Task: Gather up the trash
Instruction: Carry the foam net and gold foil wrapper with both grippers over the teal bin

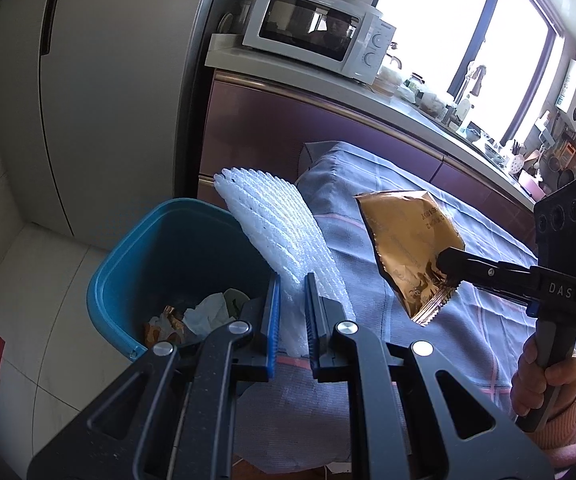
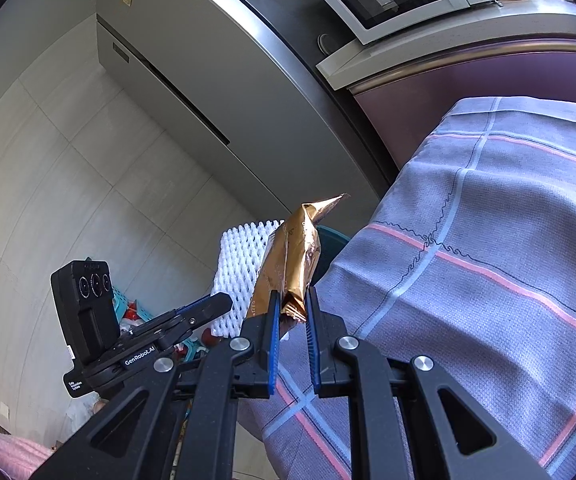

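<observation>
My left gripper [image 1: 292, 280] is shut on a white foam net sleeve [image 1: 271, 224], holding it up beside the rim of a blue trash bin [image 1: 135, 264] that holds crumpled paper and wrappers. My right gripper [image 2: 291, 294] is shut on a gold foil snack wrapper [image 2: 292, 256], lifted above the checked tablecloth. In the left wrist view the right gripper [image 1: 444, 264] holds the wrapper [image 1: 404, 236] to the right of the foam. In the right wrist view the left gripper [image 2: 223, 304] and foam sleeve [image 2: 239, 264] sit just left of the wrapper.
A table with a grey-blue checked cloth [image 1: 428, 320] fills the right side. A tall grey fridge [image 1: 107, 92] stands behind the bin. A white microwave [image 1: 316, 28] sits on the counter above purple cabinets. A teal basket [image 2: 127, 308] with items lies on the floor.
</observation>
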